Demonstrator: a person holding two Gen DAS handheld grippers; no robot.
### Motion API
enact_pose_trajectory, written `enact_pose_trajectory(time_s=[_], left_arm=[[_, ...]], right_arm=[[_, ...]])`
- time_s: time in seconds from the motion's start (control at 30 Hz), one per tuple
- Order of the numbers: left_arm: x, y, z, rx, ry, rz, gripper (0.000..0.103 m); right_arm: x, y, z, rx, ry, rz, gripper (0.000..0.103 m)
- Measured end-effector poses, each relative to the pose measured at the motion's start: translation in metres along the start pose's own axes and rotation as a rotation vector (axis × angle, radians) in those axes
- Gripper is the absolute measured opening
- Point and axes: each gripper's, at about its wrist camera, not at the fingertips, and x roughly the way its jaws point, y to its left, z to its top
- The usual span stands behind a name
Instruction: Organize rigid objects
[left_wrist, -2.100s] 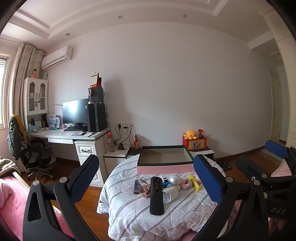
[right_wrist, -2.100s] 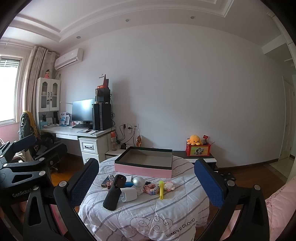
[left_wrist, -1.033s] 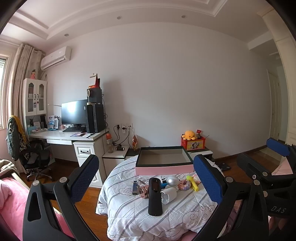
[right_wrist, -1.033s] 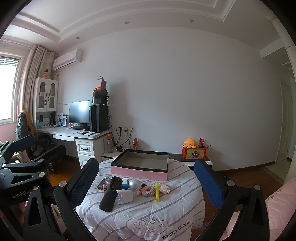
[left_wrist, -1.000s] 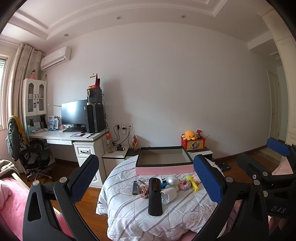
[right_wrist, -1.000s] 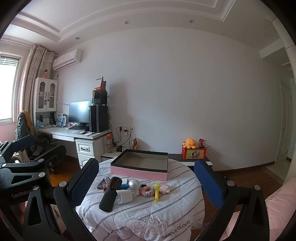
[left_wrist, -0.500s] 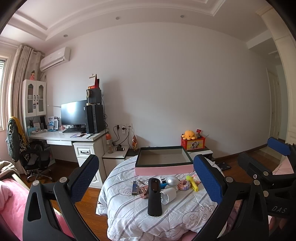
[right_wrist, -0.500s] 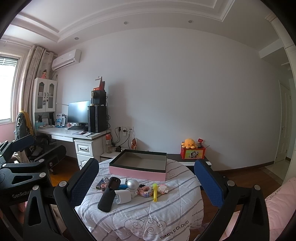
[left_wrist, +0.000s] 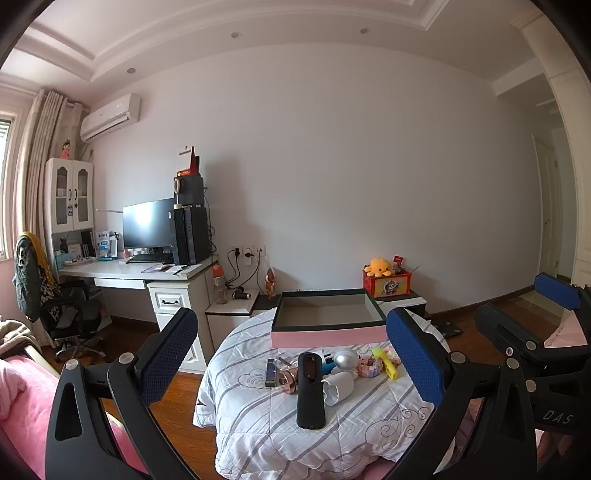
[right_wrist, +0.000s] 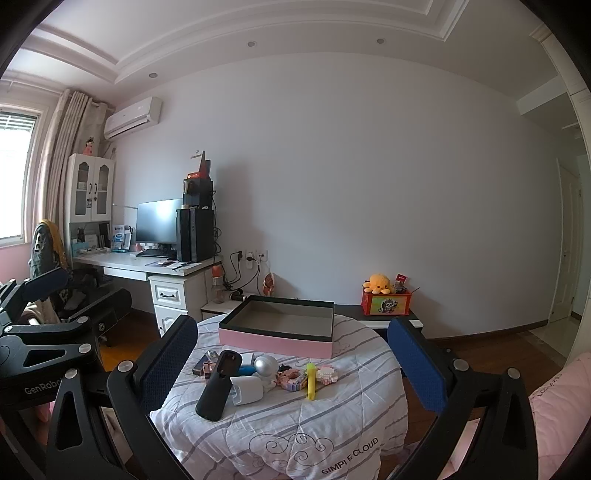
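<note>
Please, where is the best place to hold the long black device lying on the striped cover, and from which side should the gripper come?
Probably grip the black device across its narrow width, near the middle of its length, coming from above. It lies flat and long, its near end free. The white cup lies close on its right, so the left gripper, open, has little room there.

"SIMPLE CLOUD" is printed in dark letters on the striped quilt (right_wrist: 295, 417) at the lower centre of the right wrist view. "GenRobo", cut off after that, stands in pale letters on the left gripper (right_wrist: 44, 354) at the left edge of that view. "DAS" stands on the right gripper (left_wrist: 546, 373) at the lower right of the left wrist view. Other labels are too small to read.
</note>
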Motion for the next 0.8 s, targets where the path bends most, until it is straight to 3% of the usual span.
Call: enact_pose_trajectory(time_s=[0.4, 0.8], left_arm=[[0.007, 0.005, -0.006, -0.001, 0.025, 0.001, 0.103], [0.054, 0.005, -0.029, -0.004, 0.133, 0.016, 0.103]], right_arm=[[0.008, 0.000, -0.004, -0.001, 0.024, 0.003, 0.103], [0.049, -0.005, -0.026, 0.022, 0.114, 0.023, 0.103]])
